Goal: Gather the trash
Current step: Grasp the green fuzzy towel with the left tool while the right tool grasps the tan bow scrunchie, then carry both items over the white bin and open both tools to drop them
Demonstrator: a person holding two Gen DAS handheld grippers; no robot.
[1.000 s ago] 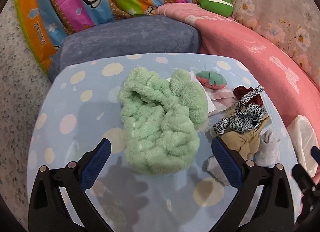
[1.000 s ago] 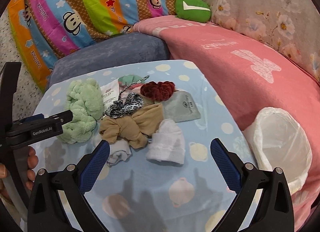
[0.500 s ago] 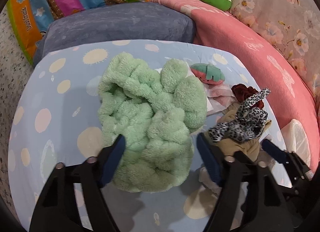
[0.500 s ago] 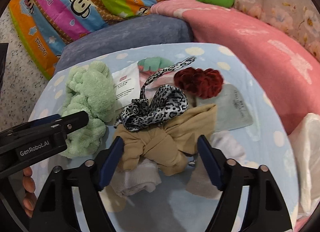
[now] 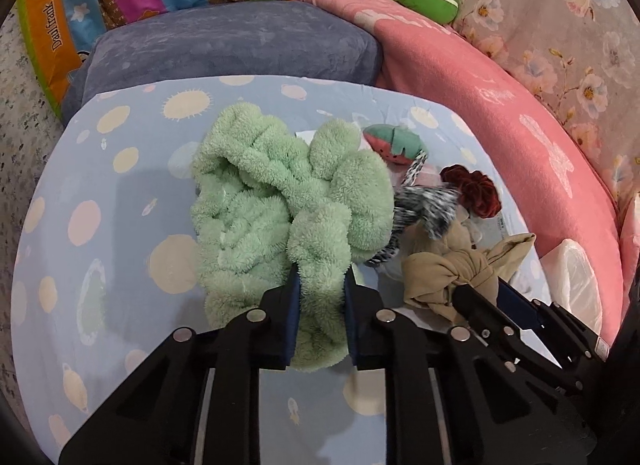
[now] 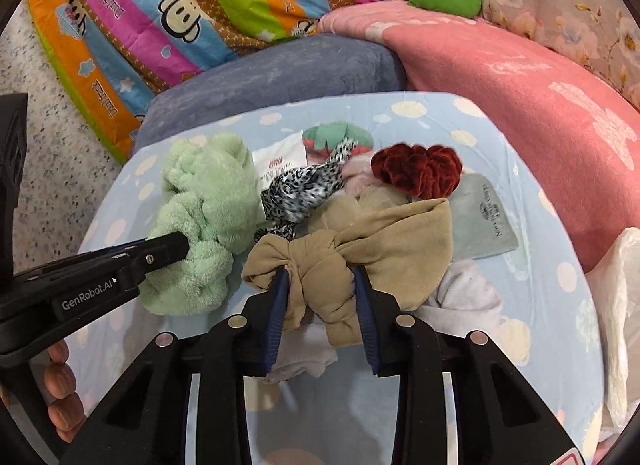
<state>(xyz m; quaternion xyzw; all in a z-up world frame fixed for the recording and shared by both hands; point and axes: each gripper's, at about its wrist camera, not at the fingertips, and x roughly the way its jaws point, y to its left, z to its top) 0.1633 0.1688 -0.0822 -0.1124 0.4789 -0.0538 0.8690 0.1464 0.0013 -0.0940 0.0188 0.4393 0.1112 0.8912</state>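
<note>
The left fingers (image 5: 290, 317) have just been closing and are clamped on the green towel (image 5: 280, 205), the right fingers (image 6: 278, 305) on the tan cloth (image 6: 360, 249). Nothing is yet bagged; the bag (image 6: 616, 305) waits far right.

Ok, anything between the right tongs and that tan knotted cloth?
Nothing visible. The right tongs have just been closing and their pads already press the tan knotted cloth. The leopard-print band lies beyond it.
</note>
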